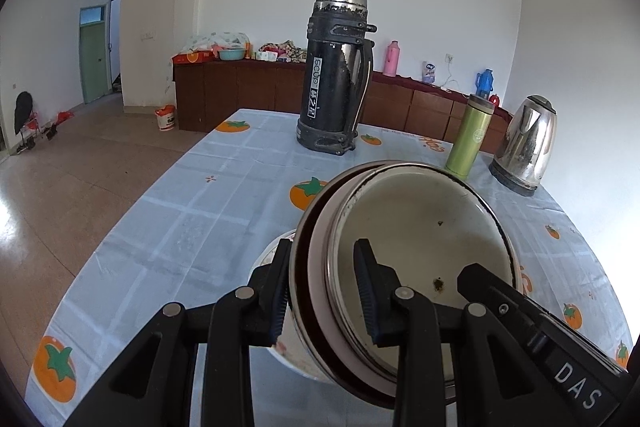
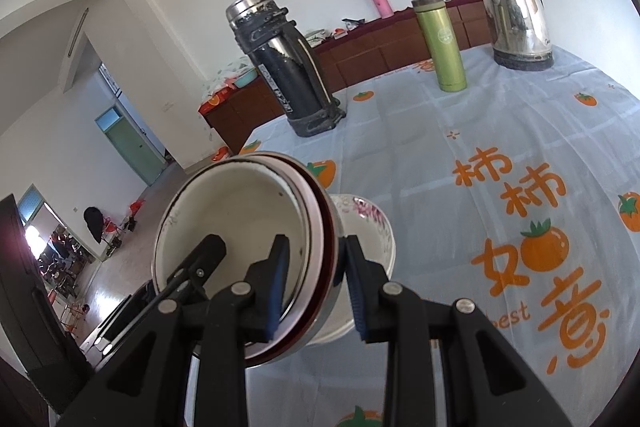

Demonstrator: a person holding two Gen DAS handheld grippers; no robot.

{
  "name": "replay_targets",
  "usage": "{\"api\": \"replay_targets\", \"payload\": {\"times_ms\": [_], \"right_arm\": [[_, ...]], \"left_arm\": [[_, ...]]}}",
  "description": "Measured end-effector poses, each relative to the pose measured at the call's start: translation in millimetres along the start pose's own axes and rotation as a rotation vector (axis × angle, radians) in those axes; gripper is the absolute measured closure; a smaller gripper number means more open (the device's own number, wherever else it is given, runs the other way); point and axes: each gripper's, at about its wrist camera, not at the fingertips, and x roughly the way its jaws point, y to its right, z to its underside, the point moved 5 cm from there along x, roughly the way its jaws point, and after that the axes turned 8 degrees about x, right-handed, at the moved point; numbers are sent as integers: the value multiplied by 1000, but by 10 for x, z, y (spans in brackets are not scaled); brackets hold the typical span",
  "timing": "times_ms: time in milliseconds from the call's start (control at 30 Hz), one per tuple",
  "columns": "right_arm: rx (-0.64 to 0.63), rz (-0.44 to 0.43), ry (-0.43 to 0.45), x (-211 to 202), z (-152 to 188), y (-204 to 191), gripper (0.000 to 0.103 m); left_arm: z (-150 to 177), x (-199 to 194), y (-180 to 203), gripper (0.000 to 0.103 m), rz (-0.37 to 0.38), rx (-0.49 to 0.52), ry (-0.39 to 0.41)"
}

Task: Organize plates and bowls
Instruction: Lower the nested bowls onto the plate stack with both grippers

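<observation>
Above the table (image 1: pixel 168 227), both grippers — left gripper (image 1: pixel 324 291), right gripper (image 2: pixel 316 279) — clamp the stacked bowls' (image 1: pixel 420 227) rims.

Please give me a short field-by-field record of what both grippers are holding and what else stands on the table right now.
held item: nested bowls, tilted, cream enamel bowl innermost
left gripper: shut on the stack's rim, one finger inside, one outside
right gripper: shut on the opposite rim, same way
beneath stack: white floral bowl on the table; contact with the stack unclear
table: pale blue cloth with orange fruit print
standing at far side: black thermos, green flask, steel kettle
</observation>
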Motion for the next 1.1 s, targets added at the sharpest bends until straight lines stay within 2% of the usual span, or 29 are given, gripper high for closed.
{"api": "replay_targets", "payload": {"times_ms": [433, 1100], "right_arm": [[29, 27, -32, 290, -106, 60, 74], [33, 82, -94, 578, -66, 191, 74]], "left_arm": [[-51, 321, -32, 71, 4, -21, -44], [72, 652, -35, 71, 22, -38, -123]]}}
